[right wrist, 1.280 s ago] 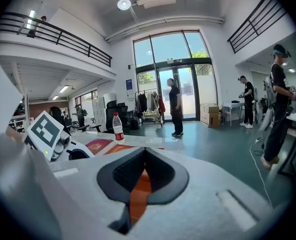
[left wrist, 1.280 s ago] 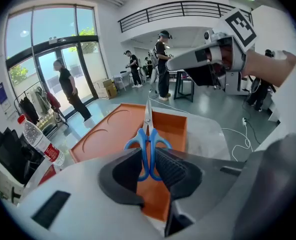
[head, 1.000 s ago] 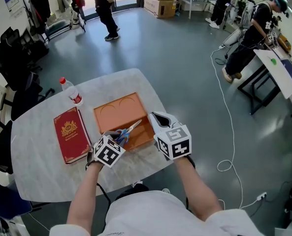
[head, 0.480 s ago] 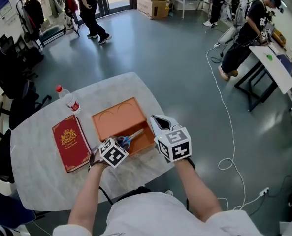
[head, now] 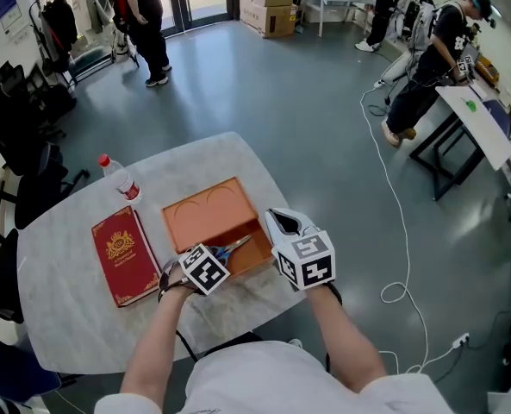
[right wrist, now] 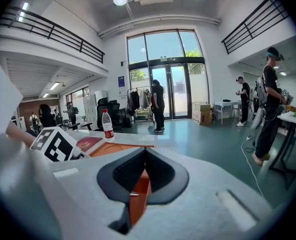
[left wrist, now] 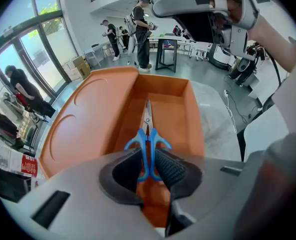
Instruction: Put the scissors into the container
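Note:
The scissors (left wrist: 148, 143) have blue handles and steel blades. My left gripper (left wrist: 148, 166) is shut on those handles, and the blades point away from me into the deep compartment of the orange container (left wrist: 88, 114). In the head view the scissors (head: 230, 248) lie over the near right part of the container (head: 205, 207), with the left gripper (head: 215, 254) at its near edge. I cannot tell whether the blades touch the bottom. My right gripper (head: 278, 220) hovers just right of the container, and its jaws (right wrist: 145, 156) are shut on nothing.
A red book (head: 121, 247) lies left of the container, with a water bottle (head: 119, 172) behind it. The round grey table (head: 65, 317) ends just past my right gripper. Office chairs stand at the far left, and several people stand far off on the floor.
My left gripper has carried the scissors a little to the right and closer in over the container's near compartment. The right gripper has barely moved.

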